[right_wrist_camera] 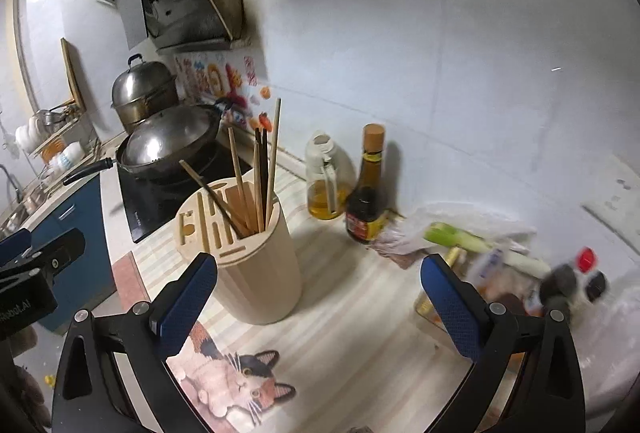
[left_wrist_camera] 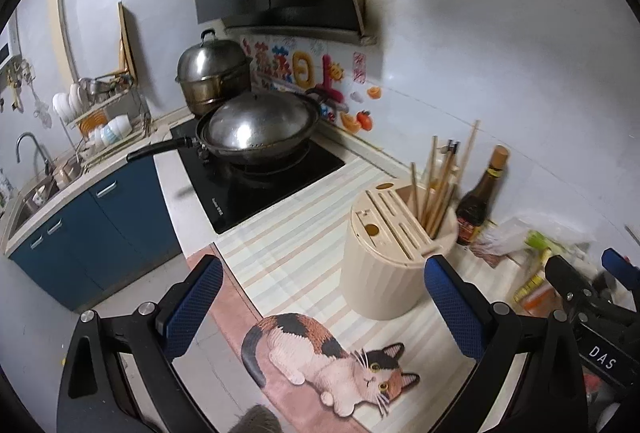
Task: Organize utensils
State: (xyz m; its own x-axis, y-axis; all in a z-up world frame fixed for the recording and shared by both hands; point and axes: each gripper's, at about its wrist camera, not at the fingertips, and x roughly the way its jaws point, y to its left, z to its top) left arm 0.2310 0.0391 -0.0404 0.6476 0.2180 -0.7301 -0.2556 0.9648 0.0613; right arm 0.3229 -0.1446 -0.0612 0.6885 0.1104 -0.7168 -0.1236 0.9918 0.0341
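A cream round utensil holder [left_wrist_camera: 386, 269] with knife slots stands on the striped counter mat; it also shows in the right wrist view [right_wrist_camera: 260, 273]. Several wooden and dark chopsticks [left_wrist_camera: 440, 181] stand upright in its open compartment, also seen in the right wrist view [right_wrist_camera: 260, 177]. My left gripper [left_wrist_camera: 324, 309] is open and empty, hovering above the mat just in front of the holder. My right gripper [right_wrist_camera: 320, 301] is open and empty, to the right of the holder. The right gripper also shows in the left wrist view [left_wrist_camera: 592, 281].
A covered wok [left_wrist_camera: 256, 133] and a steel pot [left_wrist_camera: 214, 73] sit on the black cooktop [left_wrist_camera: 272, 185]. A dark sauce bottle [right_wrist_camera: 368, 193] and an oil bottle [right_wrist_camera: 326, 181] stand by the wall. Bags, leek and jars [right_wrist_camera: 500, 261] clutter the right. A cat-print mat [left_wrist_camera: 332, 357] lies below.
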